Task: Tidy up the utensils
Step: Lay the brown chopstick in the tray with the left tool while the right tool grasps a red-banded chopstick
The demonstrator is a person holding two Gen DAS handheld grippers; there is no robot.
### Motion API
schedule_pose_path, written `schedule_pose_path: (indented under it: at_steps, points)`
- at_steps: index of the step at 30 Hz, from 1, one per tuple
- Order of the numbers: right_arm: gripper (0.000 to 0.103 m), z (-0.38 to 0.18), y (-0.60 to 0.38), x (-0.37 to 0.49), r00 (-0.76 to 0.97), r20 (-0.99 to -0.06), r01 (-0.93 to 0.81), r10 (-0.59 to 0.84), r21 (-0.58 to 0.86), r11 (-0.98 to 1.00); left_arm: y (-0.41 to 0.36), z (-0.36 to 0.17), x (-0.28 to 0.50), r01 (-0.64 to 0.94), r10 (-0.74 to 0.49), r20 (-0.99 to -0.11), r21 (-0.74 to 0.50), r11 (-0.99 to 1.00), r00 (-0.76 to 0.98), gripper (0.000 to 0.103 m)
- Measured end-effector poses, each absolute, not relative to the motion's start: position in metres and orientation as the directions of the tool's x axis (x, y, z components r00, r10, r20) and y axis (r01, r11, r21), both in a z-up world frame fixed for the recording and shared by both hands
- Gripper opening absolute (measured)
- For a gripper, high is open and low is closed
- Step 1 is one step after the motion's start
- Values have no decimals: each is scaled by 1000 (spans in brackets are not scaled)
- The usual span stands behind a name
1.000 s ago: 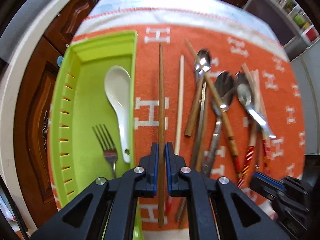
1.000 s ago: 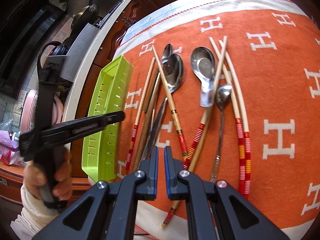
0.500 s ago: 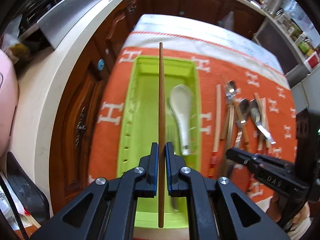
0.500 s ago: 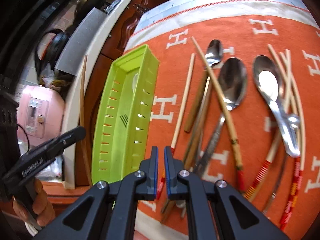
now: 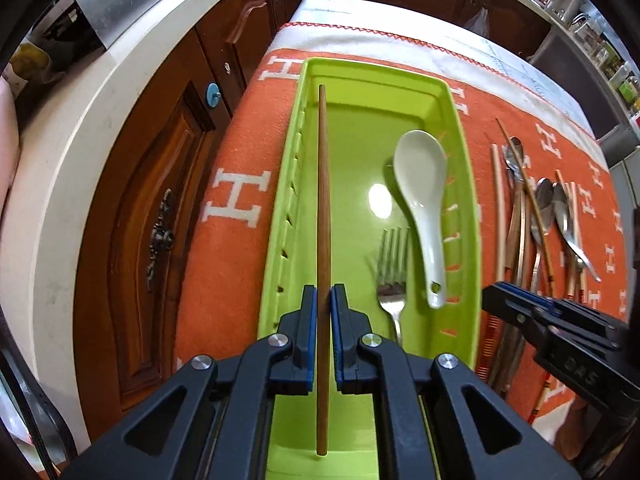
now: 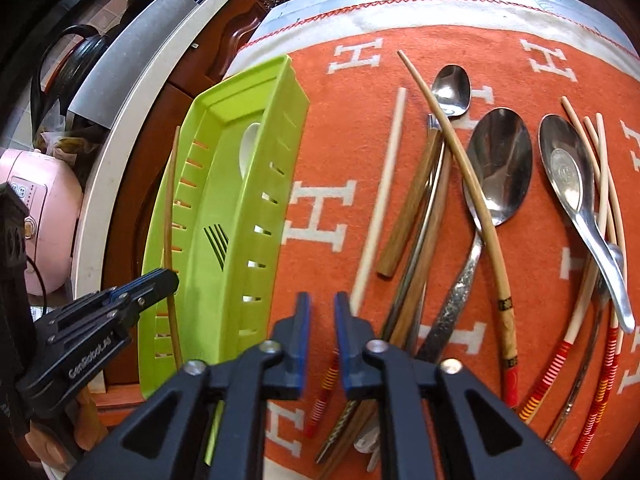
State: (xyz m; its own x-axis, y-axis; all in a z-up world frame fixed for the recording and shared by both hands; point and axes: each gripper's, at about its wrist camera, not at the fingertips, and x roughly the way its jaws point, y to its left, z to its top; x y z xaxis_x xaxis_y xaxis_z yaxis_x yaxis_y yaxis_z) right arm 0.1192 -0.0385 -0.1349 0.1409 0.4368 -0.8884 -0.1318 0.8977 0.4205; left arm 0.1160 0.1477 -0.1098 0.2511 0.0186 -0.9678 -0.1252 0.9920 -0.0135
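Observation:
My left gripper [image 5: 324,300] is shut on a brown wooden chopstick [image 5: 322,184] and holds it lengthwise over the left side of the green tray [image 5: 466,168]. The tray holds a white ceramic spoon [image 5: 424,200] and a metal fork [image 5: 390,276]. In the right wrist view the left gripper [image 6: 156,280] holds the chopstick [image 6: 170,216] by the tray's [image 6: 224,216] far wall. My right gripper [image 6: 322,312] is nearly shut and empty, above the orange cloth [image 6: 320,152] beside a pale chopstick [image 6: 384,184]. Several spoons [image 6: 500,168] and chopsticks [image 6: 472,184] lie loose on the cloth.
The table's left edge drops to wooden cabinets [image 5: 152,208] and a white counter [image 5: 60,152]. A pink appliance [image 6: 44,216] stands beyond the counter. The right gripper's body [image 5: 560,332] shows at the right in the left wrist view.
My left gripper lifted the brown chopstick off the cloth, carried it left and lowered it over the green tray. My right gripper moved left toward the tray side of the loose utensils.

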Motion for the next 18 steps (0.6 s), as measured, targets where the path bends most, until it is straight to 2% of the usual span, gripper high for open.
schedule_pose_path:
  at_steps: [2,7,14,18]
  points:
    - [25,-134,-40,118,144,-885,-131,442,426,895,149,-115,120,-123,13,-971,-17,992,240,4]
    - [25,-129,-45,117,142,-880,-116,453,439,891,153,-130,122,-132,5,-977,-23,991,214,5]
    - [25,-123,-49,118,166,-899,-109,405,391,914,152,-123,113,-140,-20,-969,-56,988,247,20]
    - [25,-133,-42,118,157,-919,-105,361,347,932,152,-105,105,-145,-26,-955,-72,987,295,21]
